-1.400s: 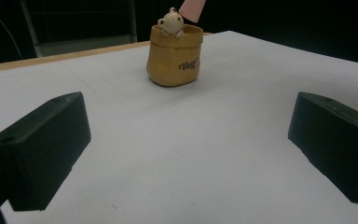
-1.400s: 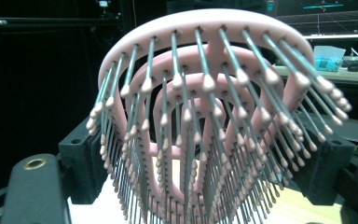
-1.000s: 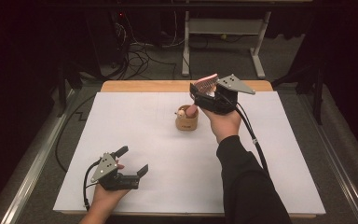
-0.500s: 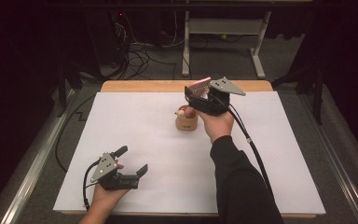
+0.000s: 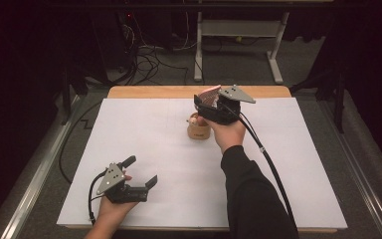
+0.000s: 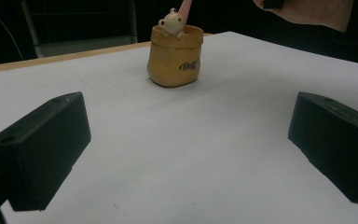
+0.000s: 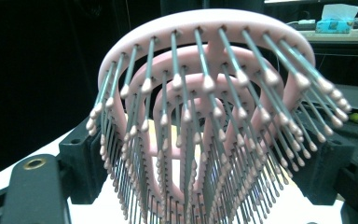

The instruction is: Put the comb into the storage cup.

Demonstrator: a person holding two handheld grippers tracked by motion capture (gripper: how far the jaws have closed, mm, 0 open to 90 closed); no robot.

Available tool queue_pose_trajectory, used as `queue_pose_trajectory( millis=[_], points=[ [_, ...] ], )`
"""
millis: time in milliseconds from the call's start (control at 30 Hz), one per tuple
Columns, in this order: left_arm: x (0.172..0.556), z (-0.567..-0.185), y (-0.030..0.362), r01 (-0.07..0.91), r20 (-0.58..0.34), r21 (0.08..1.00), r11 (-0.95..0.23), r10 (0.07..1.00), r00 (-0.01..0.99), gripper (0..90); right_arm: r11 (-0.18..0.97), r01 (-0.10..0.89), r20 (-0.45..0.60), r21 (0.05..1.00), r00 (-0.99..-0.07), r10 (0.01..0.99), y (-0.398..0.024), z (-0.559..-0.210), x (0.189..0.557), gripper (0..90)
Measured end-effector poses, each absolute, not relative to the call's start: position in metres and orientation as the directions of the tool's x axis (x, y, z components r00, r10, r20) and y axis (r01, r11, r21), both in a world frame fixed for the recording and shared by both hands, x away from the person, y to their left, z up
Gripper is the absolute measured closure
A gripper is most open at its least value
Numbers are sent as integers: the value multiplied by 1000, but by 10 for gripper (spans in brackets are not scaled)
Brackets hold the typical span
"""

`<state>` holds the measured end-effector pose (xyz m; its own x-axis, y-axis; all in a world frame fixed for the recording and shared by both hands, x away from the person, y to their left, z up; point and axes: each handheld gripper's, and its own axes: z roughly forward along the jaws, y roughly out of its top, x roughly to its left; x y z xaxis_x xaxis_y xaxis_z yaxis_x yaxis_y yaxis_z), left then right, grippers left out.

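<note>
A: What is the right gripper (image 5: 210, 102) holding?

B: A pink hairbrush (image 7: 205, 116). The two black jaws are squeezed tight on it, one on each side. In the right gripper view you can see the rows of grey pins with little pink tips, and the pink curved frame behind them.

A: Where is the brush?

B: Up in the air, just over the little yellow cup (image 5: 199, 130). The cup stands on the white sheet (image 5: 144, 149) on the table, a bit past the middle, toward the far side. In the left gripper view a pink piece (image 6: 184, 6) of the brush pokes down to the cup's mouth. I cannot tell if it touches the cup.

A: What is on the cup?

B: A tiny white bear (image 6: 171, 22) sits on its rim. There are dark letters on the cup's side too.

A: And the left gripper (image 5: 140, 173)?

B: It rests low by the near edge of the sheet, on the left. Its jaws are spread wide apart, with nothing between them. It points toward the cup, but it is well apart from it.

A: Whose arm is that?

B: A person's. The right arm has a dark sleeve (image 5: 251, 199), and a black cable (image 5: 268, 159) hangs from that gripper.
</note>
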<state>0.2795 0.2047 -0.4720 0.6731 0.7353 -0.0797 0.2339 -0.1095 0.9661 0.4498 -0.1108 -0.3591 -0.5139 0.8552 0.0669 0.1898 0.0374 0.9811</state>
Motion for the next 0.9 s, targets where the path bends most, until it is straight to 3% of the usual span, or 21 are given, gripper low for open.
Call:
queue_pose_trajectory(
  millis=[900],
  points=[
    [279, -472, 206, 233, -78, 966, -111, 735, 673, 0, 58, 212, 62, 976, -518, 853, -106, -371, 457, 202]
  ],
)
